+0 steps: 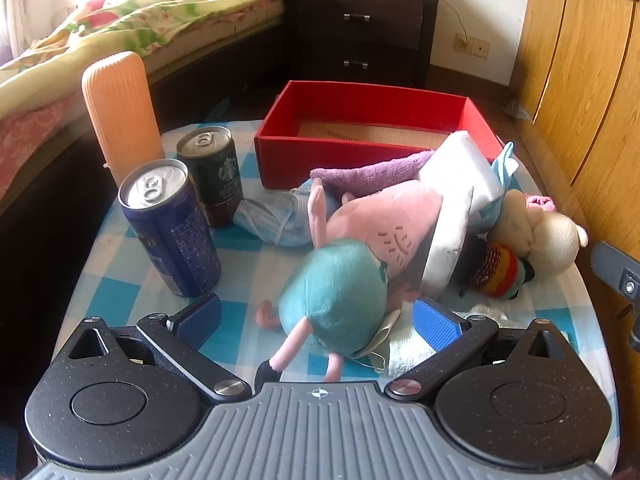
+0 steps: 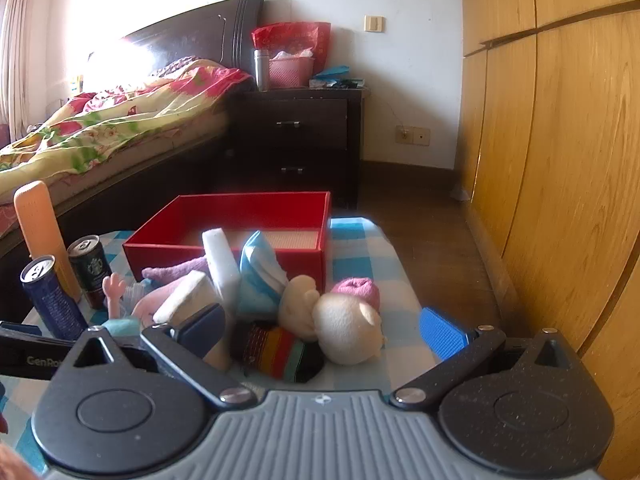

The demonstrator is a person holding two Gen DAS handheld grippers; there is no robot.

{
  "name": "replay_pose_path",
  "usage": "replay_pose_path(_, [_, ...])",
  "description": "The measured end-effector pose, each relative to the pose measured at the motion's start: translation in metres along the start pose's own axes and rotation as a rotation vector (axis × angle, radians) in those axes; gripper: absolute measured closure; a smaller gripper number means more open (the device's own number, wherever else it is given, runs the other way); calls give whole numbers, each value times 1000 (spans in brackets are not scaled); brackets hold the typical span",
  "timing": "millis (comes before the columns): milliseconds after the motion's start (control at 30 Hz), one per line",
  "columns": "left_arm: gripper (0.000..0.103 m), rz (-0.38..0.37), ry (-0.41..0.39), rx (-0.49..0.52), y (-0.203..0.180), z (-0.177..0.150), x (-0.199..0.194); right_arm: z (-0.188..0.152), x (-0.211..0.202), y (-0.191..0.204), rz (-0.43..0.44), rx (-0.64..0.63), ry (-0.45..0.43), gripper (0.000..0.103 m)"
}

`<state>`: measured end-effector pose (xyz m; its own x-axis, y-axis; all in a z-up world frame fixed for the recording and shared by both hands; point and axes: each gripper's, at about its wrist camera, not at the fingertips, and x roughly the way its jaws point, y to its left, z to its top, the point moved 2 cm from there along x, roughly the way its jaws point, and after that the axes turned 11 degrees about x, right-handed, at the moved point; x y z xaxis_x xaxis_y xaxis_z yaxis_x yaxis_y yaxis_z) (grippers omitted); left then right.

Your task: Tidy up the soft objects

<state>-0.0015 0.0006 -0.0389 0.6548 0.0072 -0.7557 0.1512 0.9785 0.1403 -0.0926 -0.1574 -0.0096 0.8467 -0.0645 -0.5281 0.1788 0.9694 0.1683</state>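
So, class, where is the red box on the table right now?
In both wrist views the red box sits open at the table's far end, just behind the pile of soft toys and the purple towel, right of the Starbucks can.

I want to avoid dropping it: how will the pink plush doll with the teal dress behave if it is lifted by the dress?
The pink plush doll is probably light and floppy: its thin legs already lie limp. Lifted by the teal dress, the head would likely sag. It may also drag the white sponge leaning on it.
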Motion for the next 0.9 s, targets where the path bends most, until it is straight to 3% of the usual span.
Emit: replay_pose_path(900, [6, -11, 19, -3, -5, 1, 8, -10, 24, 11, -46, -68, 60, 18])
